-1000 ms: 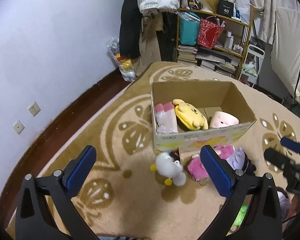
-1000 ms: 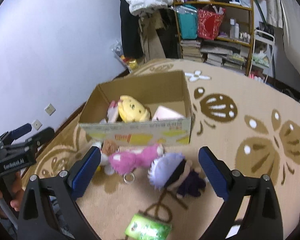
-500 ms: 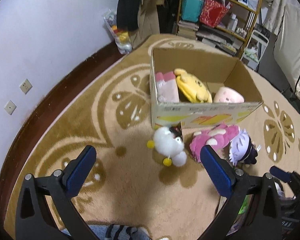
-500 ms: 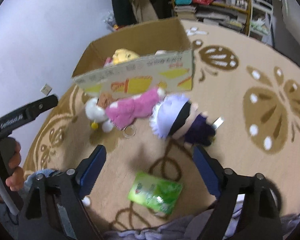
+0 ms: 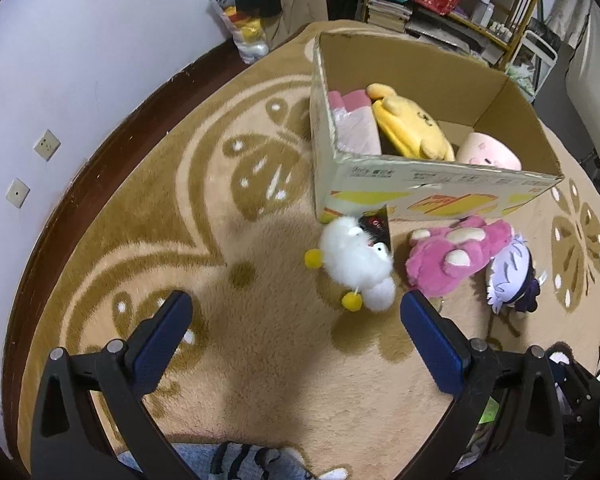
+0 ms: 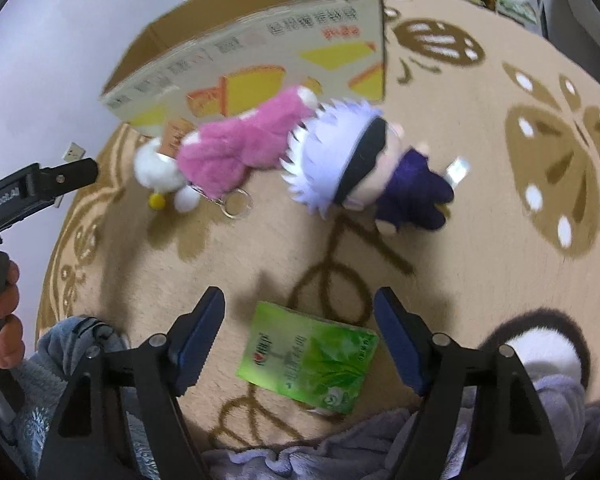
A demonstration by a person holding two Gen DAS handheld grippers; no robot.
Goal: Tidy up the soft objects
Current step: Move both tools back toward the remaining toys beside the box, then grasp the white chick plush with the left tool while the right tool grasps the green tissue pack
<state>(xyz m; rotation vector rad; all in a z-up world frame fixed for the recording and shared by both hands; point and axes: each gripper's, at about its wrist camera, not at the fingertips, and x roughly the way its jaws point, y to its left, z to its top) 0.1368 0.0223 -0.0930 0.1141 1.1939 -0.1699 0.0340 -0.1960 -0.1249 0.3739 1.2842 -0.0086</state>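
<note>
While the left wrist view looks into the cardboard box (image 5: 432, 196), showing a yellow plush (image 5: 410, 126) inside, only the right wrist view shows a green packet (image 6: 308, 362) between the closing, untouching jaws of the right gripper (image 6: 300, 336). Left gripper (image 5: 296, 340) open, empty. White plush (image 5: 356, 264), pink plush (image 5: 452, 256), purple doll (image 6: 360, 168) lie before the box on beige patterned carpet (image 5: 180, 240); shelves behind. Both views sit lower, nearer the carpet than before.

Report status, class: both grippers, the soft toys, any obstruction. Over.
Left gripper open, empty. Right gripper closing over green pack, untouched. Three plush toys outside box. Nothing blocking.
</note>
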